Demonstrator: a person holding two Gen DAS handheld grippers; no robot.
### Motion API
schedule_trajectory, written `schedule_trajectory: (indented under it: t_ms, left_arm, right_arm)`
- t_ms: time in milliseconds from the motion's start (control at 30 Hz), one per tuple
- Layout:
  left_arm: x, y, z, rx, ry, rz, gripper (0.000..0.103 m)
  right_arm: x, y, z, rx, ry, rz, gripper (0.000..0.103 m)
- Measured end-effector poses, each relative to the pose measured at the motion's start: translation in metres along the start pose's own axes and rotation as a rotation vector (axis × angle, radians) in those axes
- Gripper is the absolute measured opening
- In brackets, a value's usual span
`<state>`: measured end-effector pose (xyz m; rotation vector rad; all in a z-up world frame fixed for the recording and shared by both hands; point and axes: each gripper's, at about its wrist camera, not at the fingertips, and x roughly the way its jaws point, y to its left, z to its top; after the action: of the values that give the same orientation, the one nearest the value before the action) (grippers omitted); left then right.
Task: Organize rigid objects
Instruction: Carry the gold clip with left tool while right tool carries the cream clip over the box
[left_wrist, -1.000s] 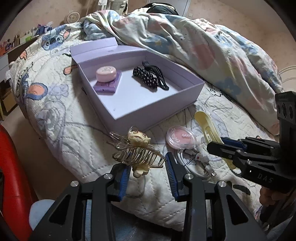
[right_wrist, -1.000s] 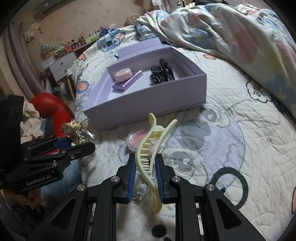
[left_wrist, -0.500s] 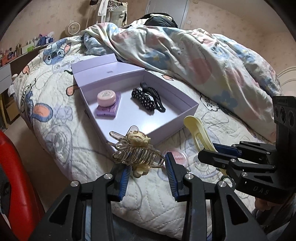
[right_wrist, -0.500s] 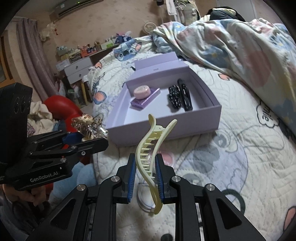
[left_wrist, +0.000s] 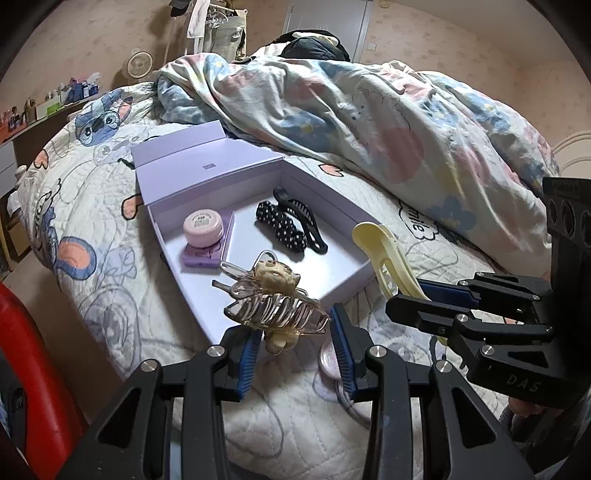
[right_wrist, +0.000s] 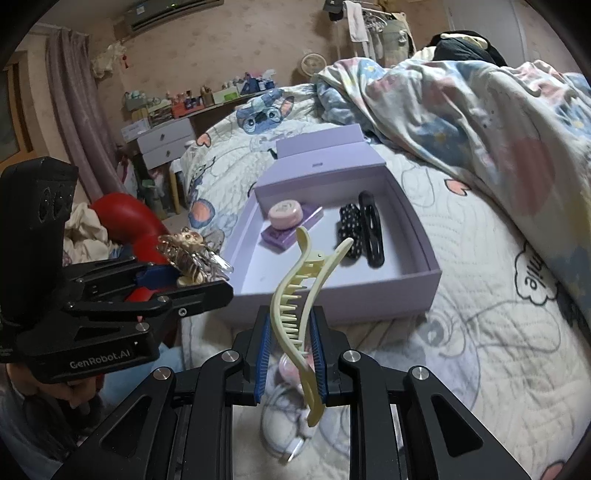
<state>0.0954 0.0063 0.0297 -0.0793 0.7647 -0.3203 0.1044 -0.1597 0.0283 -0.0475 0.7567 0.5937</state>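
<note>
A rumpled floral duvet (left_wrist: 369, 122) is lying heaped across the quilted bed (right_wrist: 480, 332). A small fan (left_wrist: 139, 64) is standing by the wall, and clothes (right_wrist: 354, 22) are hanging beyond.

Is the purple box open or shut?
Open. The purple box has its lid folded back, and the pink tin shows inside.

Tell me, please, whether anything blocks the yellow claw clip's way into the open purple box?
Nothing visible does. The yellow claw clip, gripped in the right tongs, hangs just short of the purple box, whose near floor is bare.
</note>
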Motion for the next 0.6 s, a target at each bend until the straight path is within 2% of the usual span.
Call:
schedule_trajectory:
  t_ms: [600]
  left_arm:
    - [0.039,0.017,0.049,0.008,0.003,0.015,0.036]
  right_arm:
    - [0.033,-0.035,0.048,-0.024,-0.033,-0.02,0.02]
